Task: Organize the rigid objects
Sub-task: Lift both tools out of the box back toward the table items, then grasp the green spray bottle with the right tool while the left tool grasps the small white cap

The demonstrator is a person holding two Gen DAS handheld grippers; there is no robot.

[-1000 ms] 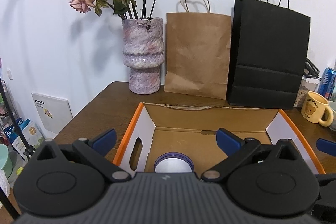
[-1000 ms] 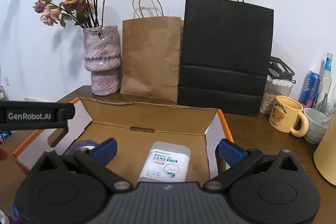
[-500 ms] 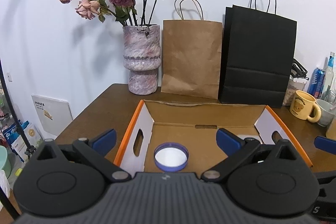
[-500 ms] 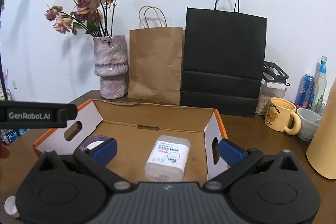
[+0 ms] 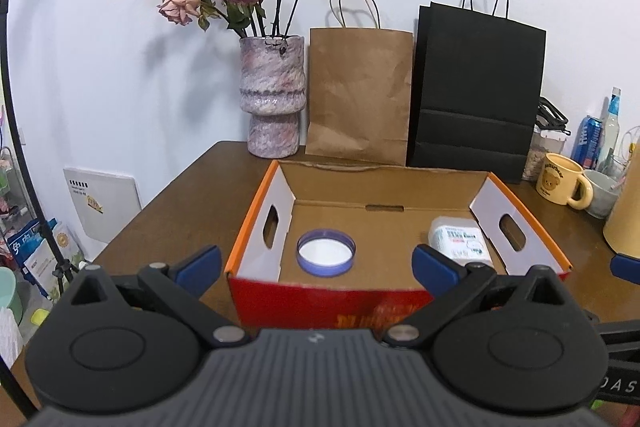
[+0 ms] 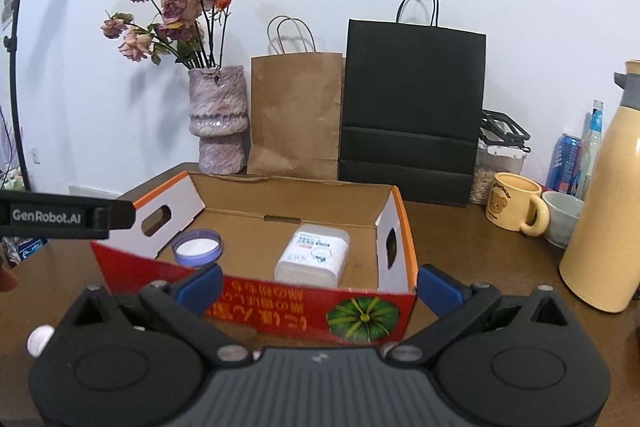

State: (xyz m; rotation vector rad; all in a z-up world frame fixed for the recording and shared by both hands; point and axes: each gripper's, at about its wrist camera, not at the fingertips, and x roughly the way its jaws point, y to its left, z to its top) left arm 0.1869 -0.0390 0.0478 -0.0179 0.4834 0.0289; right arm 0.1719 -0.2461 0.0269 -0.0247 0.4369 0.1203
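An open cardboard box [image 5: 260, 227] [image 6: 396, 227] with orange edges and a red front wall stands on the brown table. Inside it, at the left, lies a round purple-rimmed lid [image 5: 326, 251] [image 6: 197, 247]. At the right lies a white plastic container with a printed label [image 5: 460, 239] [image 6: 313, 254]. My left gripper [image 5: 318, 269] is open, hanging in front of the box's near wall with nothing between its blue fingertips. My right gripper [image 6: 320, 285] is open too, just before the red wall. The left gripper's body [image 6: 60, 215] shows at the left of the right wrist view.
A vase of dried roses [image 5: 274, 103], a brown paper bag [image 5: 360, 95] and a black paper bag [image 5: 476, 99] line the wall. A yellow bear mug [image 6: 514, 203], a grey cup [image 6: 562, 213], a cream thermos [image 6: 604, 195] and cans stand at the right. A small white cap [image 6: 40, 339] lies near left.
Both grippers have pulled back and up from inside the box; its red front wall has come into view. The lid and the container lie where they were.
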